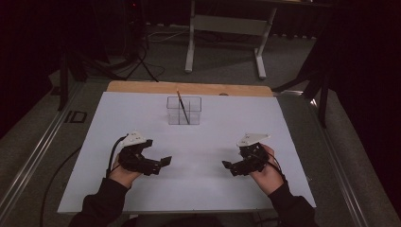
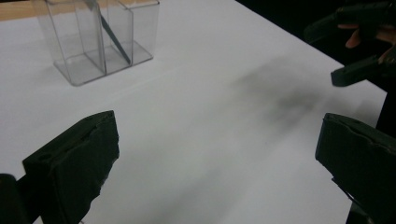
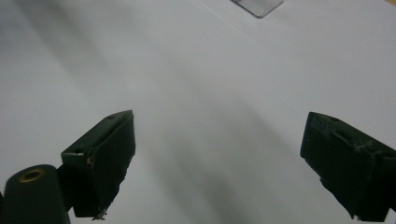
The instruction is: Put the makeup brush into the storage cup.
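Right now your left gripper [image 1: 158,164] sits over the near left part of the desk [image 1: 203,189], its jaws spread wide with nothing between them. Your right gripper [image 1: 231,168] mirrors it on the near right, jaws likewise wide apart and holding nothing. Both point inward toward each other, well apart. Farther back, near the middle of the white sheet, stands the clear divided box [image 1: 184,110], upright, with a thin dark pencil [image 1: 183,108] leaning tilted inside one compartment. In your left gripper view the clear divided box [image 2: 100,39] stands at upper left.
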### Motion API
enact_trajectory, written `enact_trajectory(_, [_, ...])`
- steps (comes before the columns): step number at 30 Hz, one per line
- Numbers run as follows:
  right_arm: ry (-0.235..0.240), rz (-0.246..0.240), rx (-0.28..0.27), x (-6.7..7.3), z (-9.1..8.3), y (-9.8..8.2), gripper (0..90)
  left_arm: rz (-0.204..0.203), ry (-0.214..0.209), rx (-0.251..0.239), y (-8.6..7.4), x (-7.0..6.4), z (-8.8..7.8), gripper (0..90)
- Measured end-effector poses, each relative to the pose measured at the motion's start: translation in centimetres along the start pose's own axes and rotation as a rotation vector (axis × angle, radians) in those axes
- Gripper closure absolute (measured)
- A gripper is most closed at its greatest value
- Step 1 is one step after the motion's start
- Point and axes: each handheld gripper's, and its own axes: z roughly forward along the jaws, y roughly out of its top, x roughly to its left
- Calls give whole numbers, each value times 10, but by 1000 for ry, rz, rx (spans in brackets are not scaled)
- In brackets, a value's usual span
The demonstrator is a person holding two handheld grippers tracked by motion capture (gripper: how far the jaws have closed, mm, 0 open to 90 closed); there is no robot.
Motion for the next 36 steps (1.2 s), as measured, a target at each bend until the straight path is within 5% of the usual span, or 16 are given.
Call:
enact_trajectory(1, [1, 1, 0, 0, 0, 0, 101, 6, 26, 9, -7, -2, 1, 0])
enact_trajectory(7, [2, 1, 3, 0, 0, -1, 101, 1, 28, 25, -30, -4, 4, 0])
enact_trajectory(18, [-5, -1, -1, -2, 0, -2, 101, -12, 57, -2, -53, 1, -1, 0])
enact_trajectory(21, [-6, -3, 1, -2, 0, -3, 101, -31, 54, 5, -57, 3, 0, 0])
enact_trajectory(28, [-12, -7, 5, -2, 1, -4, 100, 10, 111, 19, -62, 1, -4, 0])
enact_trajectory(36, [-13, -2, 4, -2, 1, -5, 101, -34, 117, 11, -65, 7, -2, 0])
